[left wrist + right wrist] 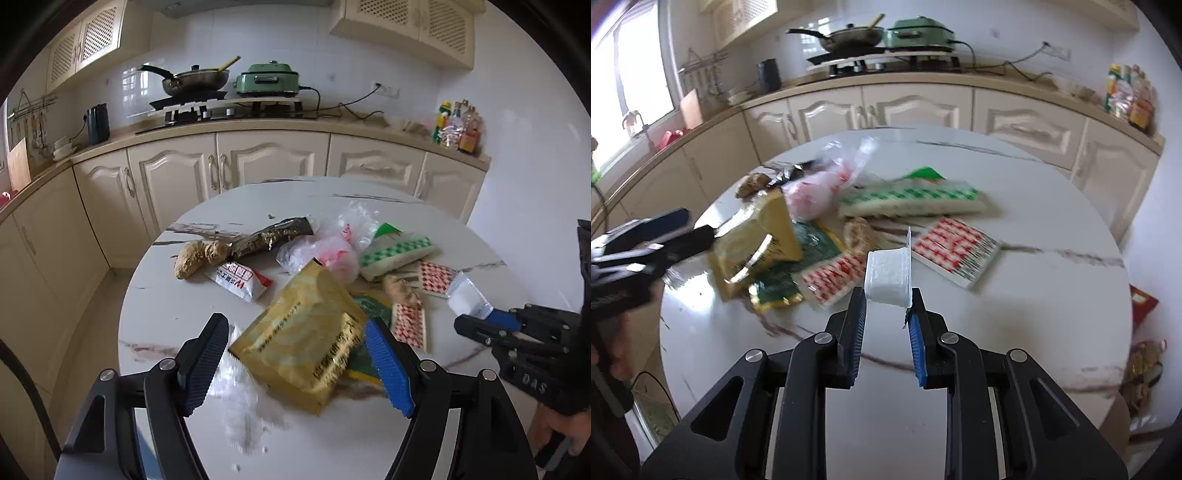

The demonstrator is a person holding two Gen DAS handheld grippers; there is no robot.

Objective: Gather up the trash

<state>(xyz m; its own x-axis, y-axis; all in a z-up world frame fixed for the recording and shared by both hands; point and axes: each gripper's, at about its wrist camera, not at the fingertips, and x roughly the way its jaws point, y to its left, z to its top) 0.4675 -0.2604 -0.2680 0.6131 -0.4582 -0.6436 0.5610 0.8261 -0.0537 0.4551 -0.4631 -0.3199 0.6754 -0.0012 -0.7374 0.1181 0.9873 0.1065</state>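
The right gripper pinches a small white tub, while the left gripper, open, should close squarely on the gold packet.

home kitchen | hob with pan | cream cabinets

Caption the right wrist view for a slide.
Right gripper clamps a small white tub above the littered marble table.

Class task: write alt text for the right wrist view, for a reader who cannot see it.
The right gripper pinches a small white plastic tub above a round marble table. Wrappers lie scattered beyond, including a gold packet near the left gripper.
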